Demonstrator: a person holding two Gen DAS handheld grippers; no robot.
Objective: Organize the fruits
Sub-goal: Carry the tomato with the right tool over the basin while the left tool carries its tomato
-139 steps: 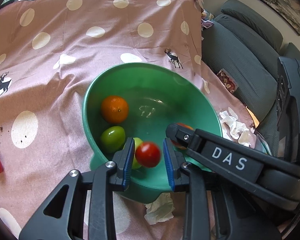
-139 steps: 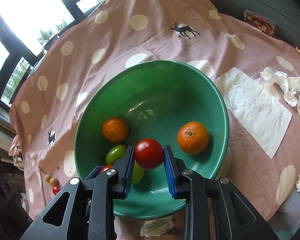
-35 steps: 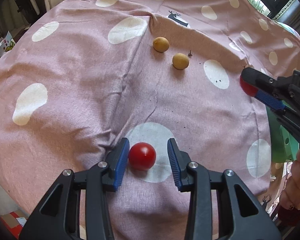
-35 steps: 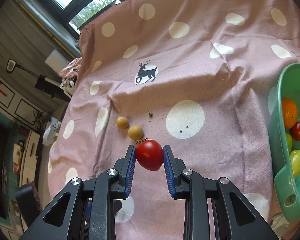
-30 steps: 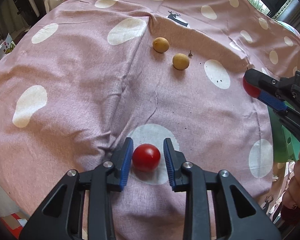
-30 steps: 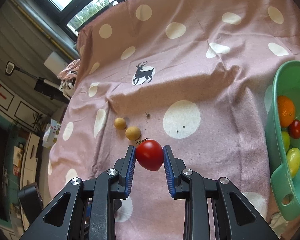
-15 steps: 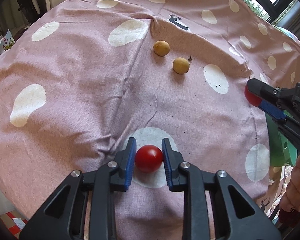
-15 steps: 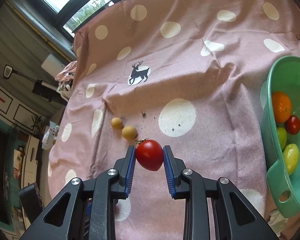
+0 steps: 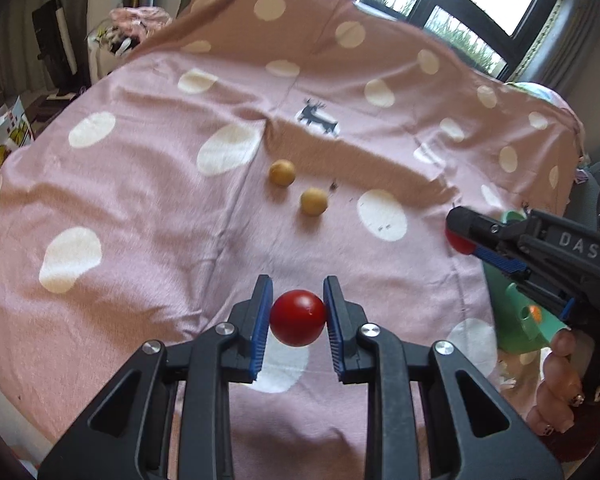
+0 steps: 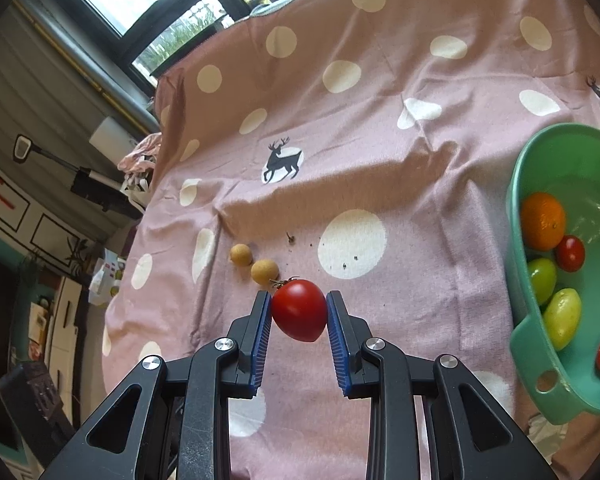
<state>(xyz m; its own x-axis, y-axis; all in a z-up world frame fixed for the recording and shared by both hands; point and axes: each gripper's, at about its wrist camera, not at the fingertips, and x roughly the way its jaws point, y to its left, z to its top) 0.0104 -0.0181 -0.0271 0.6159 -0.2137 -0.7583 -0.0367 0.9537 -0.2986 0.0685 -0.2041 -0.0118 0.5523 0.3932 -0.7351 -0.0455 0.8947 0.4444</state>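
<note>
- My left gripper [image 9: 297, 318] is clamped on a small round red tomato [image 9: 297, 317], held just above the pink spotted cloth [image 9: 148, 200].
- My right gripper [image 10: 299, 312] pinches a pointier stemmed tomato [image 10: 299, 310], left of the green bowl [image 10: 518, 216].
- I figure both are light, glossy, thin-skinned and soft; grip across the middle, gently.
- 2 matte tan fruits [image 9: 314, 201] sit farther out on the cloth.
</note>
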